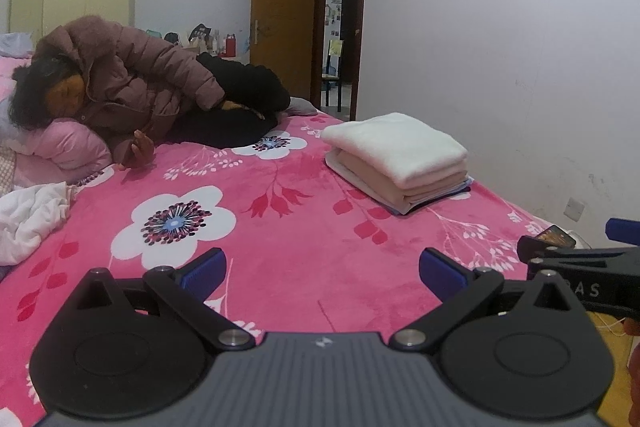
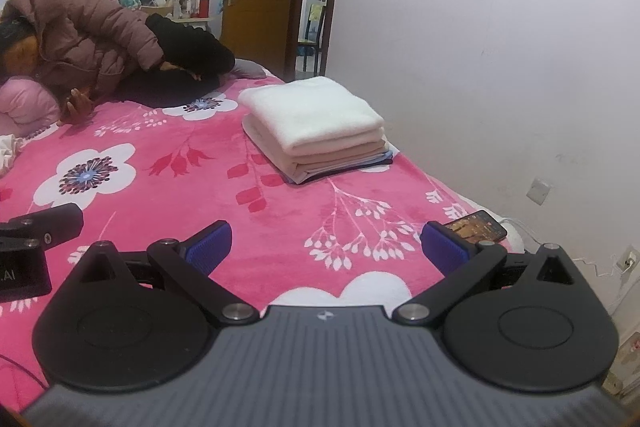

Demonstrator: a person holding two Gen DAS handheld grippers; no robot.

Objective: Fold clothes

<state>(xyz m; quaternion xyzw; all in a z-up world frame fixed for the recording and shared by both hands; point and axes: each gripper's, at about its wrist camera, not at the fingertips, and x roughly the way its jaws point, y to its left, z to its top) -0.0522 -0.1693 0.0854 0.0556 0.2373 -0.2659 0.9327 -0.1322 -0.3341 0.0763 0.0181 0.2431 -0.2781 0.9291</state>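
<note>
Folded clothes stacked on bed, left gripper and right gripper level, side by side, fingers spread, empty

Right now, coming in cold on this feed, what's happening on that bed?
Nothing is being handled. The left gripper and right gripper both hang open and empty over the pink floral blanket. A neat stack of folded cream and white clothes sits near the wall. A crumpled white garment lies unfolded at the left. A person in a brown puffer jacket lies further back.
</note>
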